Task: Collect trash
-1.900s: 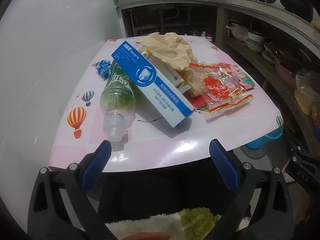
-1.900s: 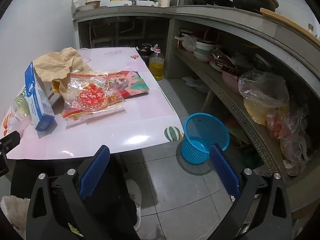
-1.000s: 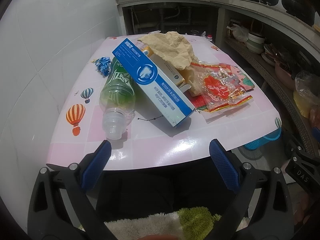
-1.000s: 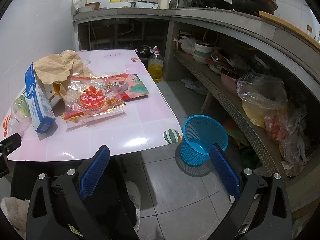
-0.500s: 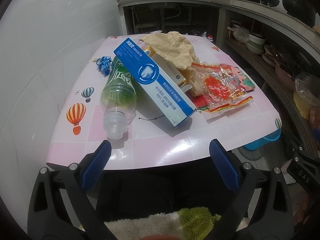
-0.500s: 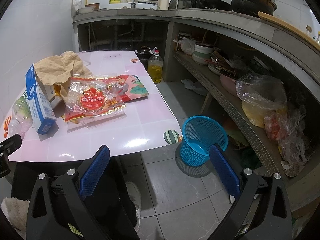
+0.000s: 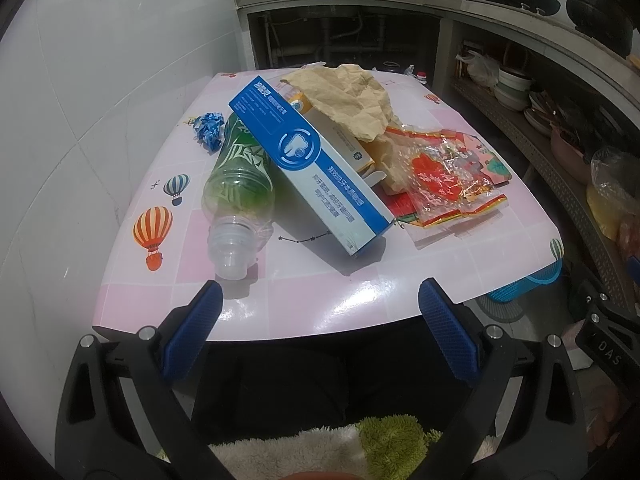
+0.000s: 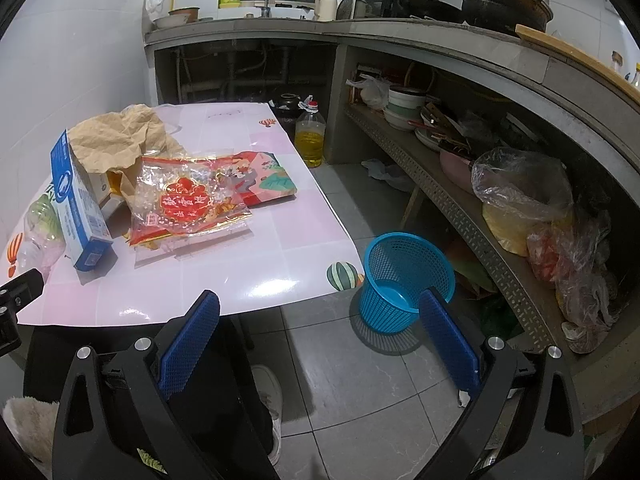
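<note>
Both hand-held grippers: left hand-held gripper [image 7: 316, 320] and right hand-held gripper [image 8: 318, 322] are spread wide, holding nothing, short of the desk [image 7: 320, 300] edge.
Trash: piled on the desk at 12 o'clock from the left hand-held gripper.
Bottle [image 7: 240, 196]: lies on its side, cap toward the camera; probably rolls off the near edge if nudged.
Toothpaste box [image 7: 312, 164]: leans across the bottle; pulling the bottle first likely tips it.
Crumpled paper [image 7: 348, 96]: drapes the smaller box; may drag along.
Red wrapper [image 8: 188, 200]: slick film, could slip from the pads.
Blue basket [image 8: 404, 280]: on the floor at 1 o'clock from the right hand-held gripper; light, a clumsy drop may topple it.
</note>
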Available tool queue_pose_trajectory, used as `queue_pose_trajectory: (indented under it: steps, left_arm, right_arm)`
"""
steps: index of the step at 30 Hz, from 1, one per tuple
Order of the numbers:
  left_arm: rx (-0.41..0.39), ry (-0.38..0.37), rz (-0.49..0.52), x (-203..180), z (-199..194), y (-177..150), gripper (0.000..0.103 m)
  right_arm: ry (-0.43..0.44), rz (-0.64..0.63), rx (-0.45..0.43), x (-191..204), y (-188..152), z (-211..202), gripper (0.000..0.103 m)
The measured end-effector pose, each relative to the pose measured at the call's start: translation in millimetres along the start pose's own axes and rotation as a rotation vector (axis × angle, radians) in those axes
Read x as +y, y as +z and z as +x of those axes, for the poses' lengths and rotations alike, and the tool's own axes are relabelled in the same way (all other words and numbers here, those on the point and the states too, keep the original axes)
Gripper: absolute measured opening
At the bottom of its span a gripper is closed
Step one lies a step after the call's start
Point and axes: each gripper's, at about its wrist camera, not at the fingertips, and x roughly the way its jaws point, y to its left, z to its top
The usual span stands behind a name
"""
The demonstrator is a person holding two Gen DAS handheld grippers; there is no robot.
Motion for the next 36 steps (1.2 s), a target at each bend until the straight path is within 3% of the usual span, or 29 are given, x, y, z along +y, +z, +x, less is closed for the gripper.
queue_pose_trajectory:
  steps: [36]
  left_arm:
    - [0.000,-0.001,-0.006,3.2,-0.1,1.4,0.094]
  right_arm:
    - [-0.001,0.010,0.001,-2.9,0.7,-0.5,0.097]
